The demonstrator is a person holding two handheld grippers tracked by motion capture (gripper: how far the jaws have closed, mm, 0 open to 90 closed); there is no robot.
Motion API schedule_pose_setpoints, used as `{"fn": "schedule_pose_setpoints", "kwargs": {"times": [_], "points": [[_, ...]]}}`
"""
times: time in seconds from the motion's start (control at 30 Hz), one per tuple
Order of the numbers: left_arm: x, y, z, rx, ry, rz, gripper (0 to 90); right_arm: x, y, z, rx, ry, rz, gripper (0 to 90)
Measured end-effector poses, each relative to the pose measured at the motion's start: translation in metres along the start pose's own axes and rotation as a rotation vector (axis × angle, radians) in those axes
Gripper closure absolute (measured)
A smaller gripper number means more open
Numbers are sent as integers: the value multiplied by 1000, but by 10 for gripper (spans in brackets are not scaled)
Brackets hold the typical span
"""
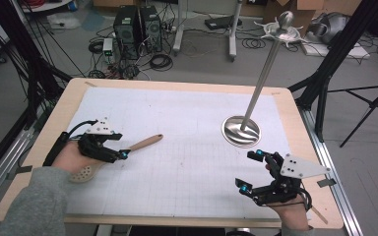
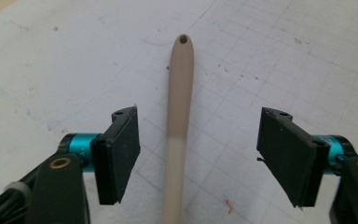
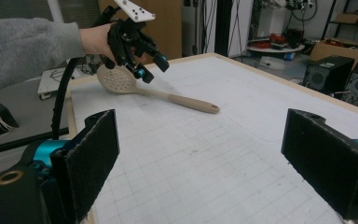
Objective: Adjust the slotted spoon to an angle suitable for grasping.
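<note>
Resting near edge, right corner: right gripper (image 1: pixel 251 170), jaws spread wide, nothing btwn them, pointing left across the sheet; grey plate on top; hand (image 1: pixel 292 216) behind it at the worktop's near edge.
Right gripper view: its pads (image 3: pixel 88 163) stand far apart, bare gridded sheet btwn them; the other hand + spoon show farther off.
Near edge, left side: grey sleeve (image 1: pixel 34 206) comes in over the near left corner; left hand (image 1: pixel 69 157) holds the left gripper (image 1: pixel 123 154).
Left gripper: released, jaws apart, hovering over the spoon handle, pointing right toward the worktop middle. In left gripper view the pads (image 2: pixel 119 154) sit one each side of the handle w/ a clear gap both sides, not touching it.
Spoon (image 1: pixel 145 143): tan slotted spoon, lying flat on the sheet, left half of worktop. Perforated bowl (image 3: pixel 116 79) toward the left edge, partly under the hand; handle runs right + slightly away, toward the middle. Small hole at handle tip (image 2: pixel 183 40).
Sheet (image 1: pixel 187 162): white gridded paper covering most of the wooden worktop (image 1: pixel 69 98); wood border shows all round.
Right half, farther back: steel stand (image 1: pixel 263 73), round base (image 1: pixel 241 132) flat on the sheet, thin pole rising, hooks + knob at top. Well apart from spoon, near right gripper.
Beyond far edge: floor w/ two black PC towers (image 1: pixel 138 24), loose cables, cardboard boxes, tripod legs.
</note>
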State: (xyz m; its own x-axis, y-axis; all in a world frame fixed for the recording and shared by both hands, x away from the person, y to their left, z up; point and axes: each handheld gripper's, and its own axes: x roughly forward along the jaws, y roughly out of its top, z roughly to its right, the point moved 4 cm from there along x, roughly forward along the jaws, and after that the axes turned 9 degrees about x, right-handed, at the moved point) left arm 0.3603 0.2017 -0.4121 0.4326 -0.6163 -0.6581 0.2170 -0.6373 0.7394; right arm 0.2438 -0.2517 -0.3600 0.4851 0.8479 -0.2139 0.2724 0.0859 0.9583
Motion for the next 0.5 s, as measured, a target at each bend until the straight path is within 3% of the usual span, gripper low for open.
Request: {"fn": "schedule_pose_setpoints", "kwargs": {"times": [0.03,0.07,0.13,0.33,0.5], "points": [[-1,-2,-1,-5,-3,-8,174,1,0,0,0,3,-4,102],[-3,-3,-3,-22,-5,-8,174,1,0,0,0,3,-4,102],[-5,-5,-5,-45,-22,0,68,1,0,0,-4,4,-1,101],[-10,-11,-7,-20,-84,-1,59,1,0,0,-9,9,-1,102],[-8,-15,-8,-3,-88,-17,58,1,-1,-1,-9,13,-10,102]]}}
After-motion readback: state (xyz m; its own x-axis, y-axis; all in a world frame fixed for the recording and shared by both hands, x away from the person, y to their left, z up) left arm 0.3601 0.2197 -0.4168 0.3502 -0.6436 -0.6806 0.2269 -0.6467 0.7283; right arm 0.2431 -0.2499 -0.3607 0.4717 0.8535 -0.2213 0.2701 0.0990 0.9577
